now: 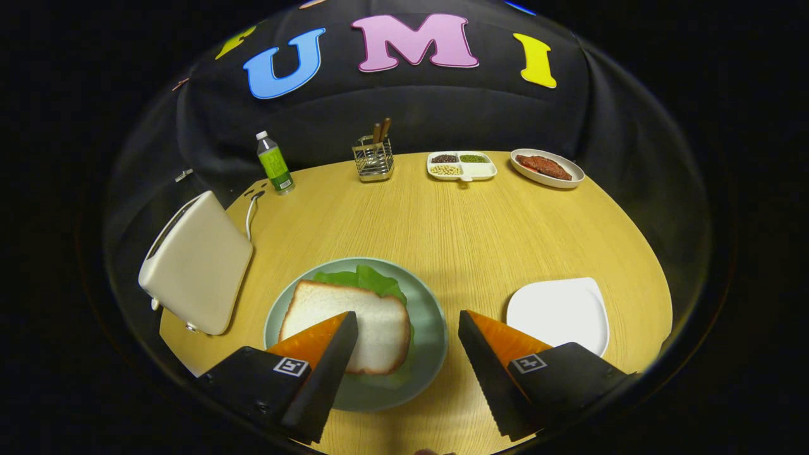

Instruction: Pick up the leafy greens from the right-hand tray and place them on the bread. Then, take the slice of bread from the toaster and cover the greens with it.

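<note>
Bread (373, 328): one slice lying flat on the green plate (430, 354), with leafy greens (363, 279) poking out from under its far edge. Gripper (407, 322) sits above the near side of the table (442, 227), looking down and forward, fingers spread wide with nothing between them. Left finger tip overlaps the near left corner of the slice in view; can't tell if it touches. Right finger tip is over bare table between the green plate and the white tray (559, 313), which is bare on top. Toaster (199, 265) stands just left of the plate, cord running back. Wide bare wood in the table's middle. Along the far edge, well apart: one bottle (274, 163), one wire utensil holder (373, 158), one divided dish of beans (461, 165), one oval plate with meat (547, 168). Count: two plates, one tray, one divided dish.
</note>
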Motion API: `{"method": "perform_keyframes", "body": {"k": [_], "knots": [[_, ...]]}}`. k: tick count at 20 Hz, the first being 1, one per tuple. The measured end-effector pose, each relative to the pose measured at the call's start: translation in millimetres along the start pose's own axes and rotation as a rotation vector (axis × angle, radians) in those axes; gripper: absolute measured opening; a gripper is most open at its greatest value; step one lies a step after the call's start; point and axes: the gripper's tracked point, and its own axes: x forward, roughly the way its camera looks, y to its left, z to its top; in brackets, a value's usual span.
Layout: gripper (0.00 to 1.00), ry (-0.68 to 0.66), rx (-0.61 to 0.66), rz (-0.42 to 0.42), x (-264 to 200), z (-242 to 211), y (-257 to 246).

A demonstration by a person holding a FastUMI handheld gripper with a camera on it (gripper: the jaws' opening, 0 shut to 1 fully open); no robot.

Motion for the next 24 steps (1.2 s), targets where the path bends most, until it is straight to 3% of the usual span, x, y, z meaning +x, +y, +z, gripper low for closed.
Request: {"method": "perform_keyframes", "body": {"k": [12, 24], "knots": [[0.99, -0.264, -0.117, 0.036, -78.6, 127.2, -11.3], [0.99, -0.531, -0.190, 0.071, -190.3, 254.5, 19.6]]}}
